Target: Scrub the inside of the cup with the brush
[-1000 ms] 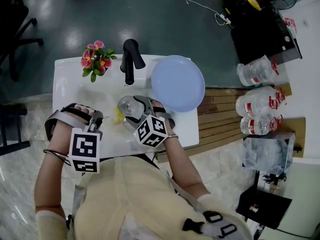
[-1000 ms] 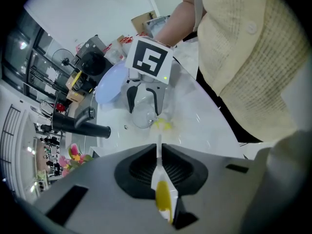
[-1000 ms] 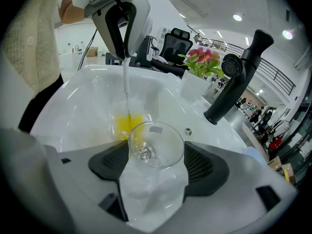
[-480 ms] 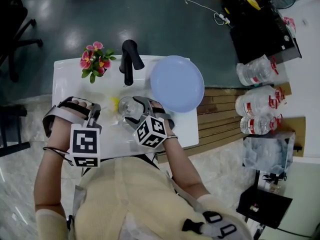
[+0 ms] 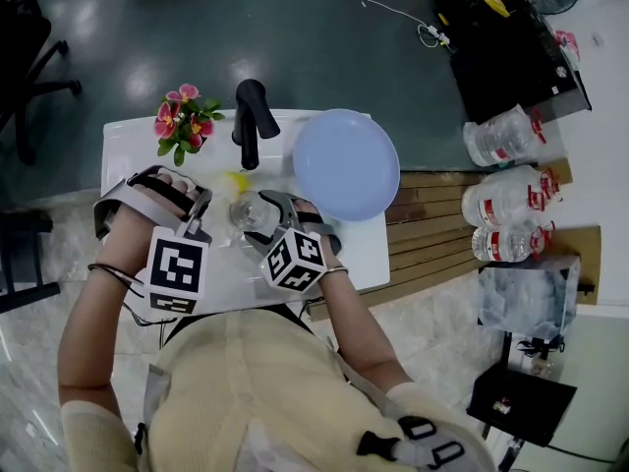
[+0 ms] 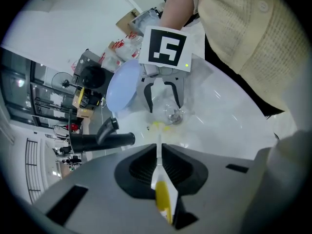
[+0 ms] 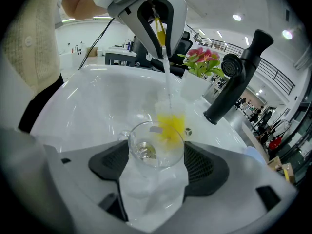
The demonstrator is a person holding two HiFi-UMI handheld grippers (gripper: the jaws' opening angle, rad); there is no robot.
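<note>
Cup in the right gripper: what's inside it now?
The glass cup shows only its clear bottom, no object; water film, cannot tell. The yellow brush has its head outside, past the far rim.

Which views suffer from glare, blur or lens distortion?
Head view: sharp, but the white sink washes out the clear cup. Left gripper view: heavy fisheye, dark corners, brush handle soft near the lens. Right gripper view: fisheye too, dark corners, cup in focus.

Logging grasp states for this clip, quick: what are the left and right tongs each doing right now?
Left tongs: shut on the brush, gripping its handle.
Right tongs: shut on the glass cup.
</note>
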